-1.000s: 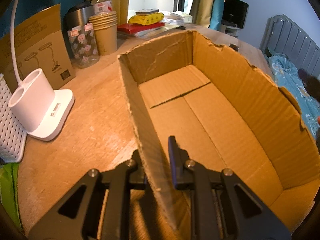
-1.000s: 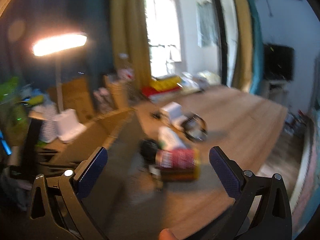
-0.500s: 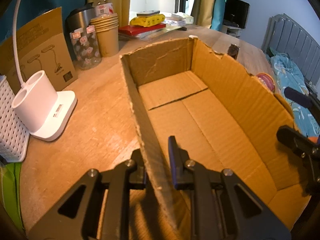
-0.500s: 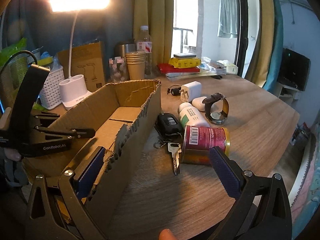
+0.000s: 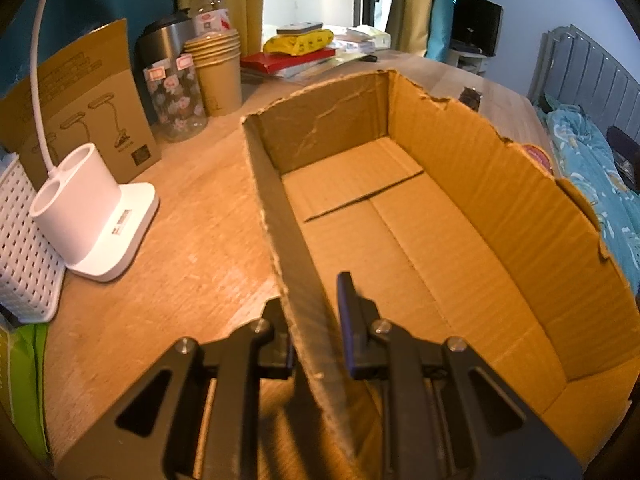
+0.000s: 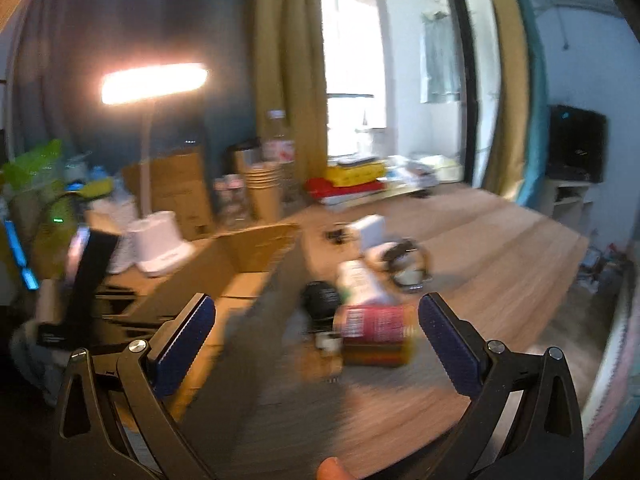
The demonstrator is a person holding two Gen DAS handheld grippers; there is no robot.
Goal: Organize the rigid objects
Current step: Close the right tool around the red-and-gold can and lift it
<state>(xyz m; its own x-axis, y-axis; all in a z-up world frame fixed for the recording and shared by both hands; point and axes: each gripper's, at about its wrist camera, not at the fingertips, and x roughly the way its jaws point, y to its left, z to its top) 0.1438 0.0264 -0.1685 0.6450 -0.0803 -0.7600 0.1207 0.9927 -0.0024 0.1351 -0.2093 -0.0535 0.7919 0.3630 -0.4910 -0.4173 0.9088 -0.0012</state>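
An open, empty cardboard box lies on the wooden table. My left gripper is shut on the box's near side wall. In the blurred right wrist view the box is at centre left. To its right lie a red can on its side, a white bottle, a black key fob, a watch and a white charger. My right gripper is open and empty, raised above the table in front of the can.
Left of the box stand a white lamp base, a white basket, a flowered jar, stacked paper cups and a flat carton. Books lie at the back. A bed is beyond the table's right edge.
The right gripper has swung quickly; its view is blurred again and the can now sits between its open fingers. It has left the left wrist view. The left gripper keeps its hold on the box wall.
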